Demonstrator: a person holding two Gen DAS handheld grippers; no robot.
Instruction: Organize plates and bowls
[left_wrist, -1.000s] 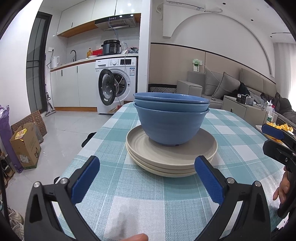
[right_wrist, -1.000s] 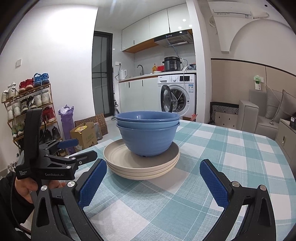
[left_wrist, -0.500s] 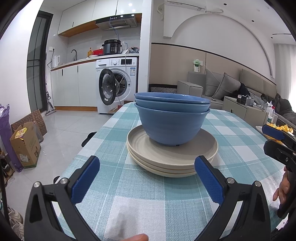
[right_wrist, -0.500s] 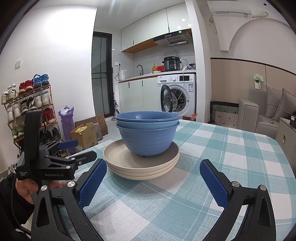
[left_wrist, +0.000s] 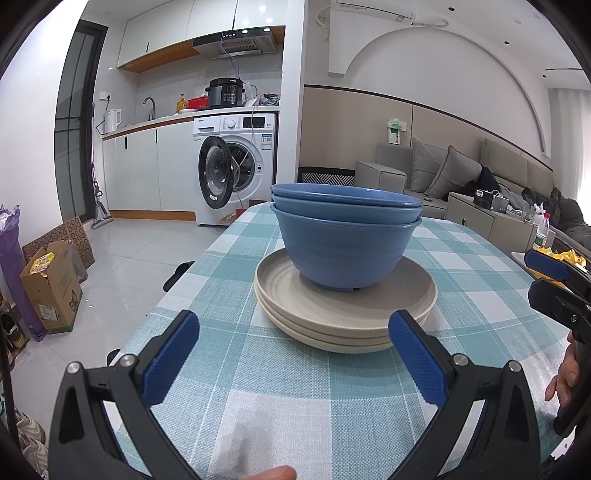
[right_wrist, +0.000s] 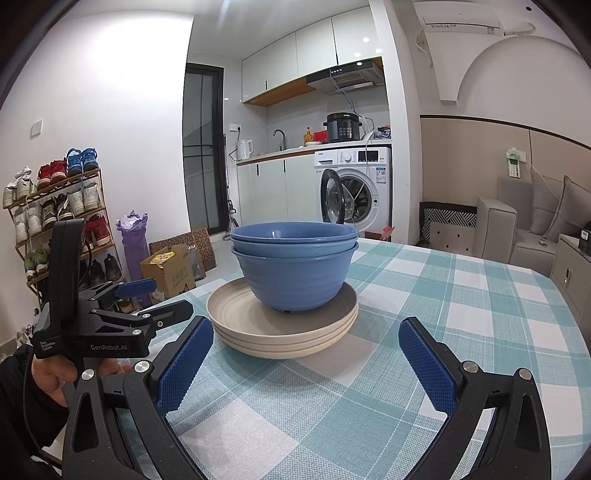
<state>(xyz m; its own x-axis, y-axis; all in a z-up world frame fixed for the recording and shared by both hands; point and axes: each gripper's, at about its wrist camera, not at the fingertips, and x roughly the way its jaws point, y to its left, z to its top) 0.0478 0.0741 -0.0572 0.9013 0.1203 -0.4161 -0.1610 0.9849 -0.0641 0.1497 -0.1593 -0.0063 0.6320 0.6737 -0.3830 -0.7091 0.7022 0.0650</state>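
Three nested blue bowls (left_wrist: 343, 243) (right_wrist: 293, 269) stand on a stack of three beige plates (left_wrist: 291, 295) (right_wrist: 236, 314) on the checked tablecloth. My left gripper (left_wrist: 293, 354) is open and empty, a short way in front of the plates, its blue pads wider than the stack. My right gripper (right_wrist: 306, 362) is open and empty, also just short of the plates. The left gripper shows in the right wrist view (right_wrist: 110, 317) at the left; the right gripper shows at the right edge of the left wrist view (left_wrist: 554, 280).
The table (left_wrist: 280, 398) carries a teal and white checked cloth; its left edge drops to the floor. A cardboard box (left_wrist: 51, 288), a washing machine (left_wrist: 236, 166) with its door open, a shoe rack (right_wrist: 55, 221) and a sofa (left_wrist: 498, 184) stand around it.
Nothing has visibly changed; both grippers stay open and almost still before the stack.
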